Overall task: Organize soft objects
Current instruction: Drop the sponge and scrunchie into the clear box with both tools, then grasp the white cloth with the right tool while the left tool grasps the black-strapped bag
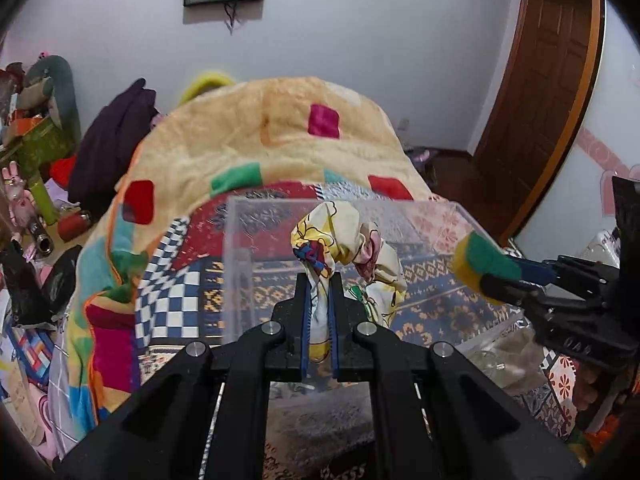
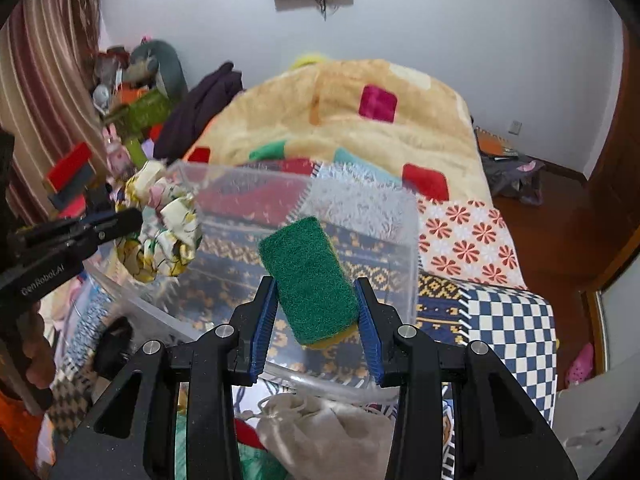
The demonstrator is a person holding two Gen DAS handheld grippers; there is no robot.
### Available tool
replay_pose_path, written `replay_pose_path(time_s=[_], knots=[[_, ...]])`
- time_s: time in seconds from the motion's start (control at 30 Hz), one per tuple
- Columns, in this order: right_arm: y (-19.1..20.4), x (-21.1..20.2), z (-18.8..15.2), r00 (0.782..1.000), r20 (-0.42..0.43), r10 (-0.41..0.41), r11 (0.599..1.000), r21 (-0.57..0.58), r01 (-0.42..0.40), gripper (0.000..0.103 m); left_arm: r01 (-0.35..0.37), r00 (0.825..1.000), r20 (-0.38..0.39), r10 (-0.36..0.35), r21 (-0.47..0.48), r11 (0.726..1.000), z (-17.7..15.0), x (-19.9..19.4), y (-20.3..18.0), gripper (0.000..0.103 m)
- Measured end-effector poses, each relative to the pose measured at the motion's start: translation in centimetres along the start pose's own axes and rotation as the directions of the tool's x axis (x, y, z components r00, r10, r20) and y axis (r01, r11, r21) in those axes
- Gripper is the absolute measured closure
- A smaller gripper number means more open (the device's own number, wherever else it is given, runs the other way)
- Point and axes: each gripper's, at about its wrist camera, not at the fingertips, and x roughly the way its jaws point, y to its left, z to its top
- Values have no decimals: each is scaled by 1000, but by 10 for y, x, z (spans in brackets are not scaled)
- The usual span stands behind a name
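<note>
My left gripper (image 1: pixel 319 280) is shut on a cream floral fabric scrunchie (image 1: pixel 352 240) and holds it over the clear plastic box (image 1: pixel 240 256) on the bed. It also shows in the right wrist view (image 2: pixel 164 232), at the box's left rim. My right gripper (image 2: pixel 316 288) is shut on a green and yellow scouring sponge (image 2: pixel 308 276) and holds it above the clear plastic box (image 2: pixel 404 264). In the left wrist view the sponge (image 1: pixel 480 256) hangs at the box's right rim.
A yellow patchwork blanket (image 1: pixel 248 136) is heaped behind the box on a patterned bedspread (image 2: pixel 508 320). A beige drawstring pouch (image 2: pixel 320 428) lies in front of the box. Clutter crowds the left side (image 1: pixel 36 136). A wooden door (image 1: pixel 536 92) is at right.
</note>
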Motion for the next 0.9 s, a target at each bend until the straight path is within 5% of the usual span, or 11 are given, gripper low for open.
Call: replay_pose_path(time_s=[0.13,0.27,0.6,0.9], knots=[[5,4,-1,1000,-16,-20,999,-26,19,60,17,999,-30,-16,25,1000,-3,7,-8,96],[7,-4,0,999,-1,-42,998,-38,41,31,16,1000,-22,-15,50,999,-5,-1,-13,72],[-10,-55,-4,995,87,-42,999,20,40,18,-18,992,128,7,87,996,-13,-64,-17,31],[-29,-53,-45,999,-15,-37,995,93,38,17,-9,998,58,6,51,999,-54,-69,-2,28]])
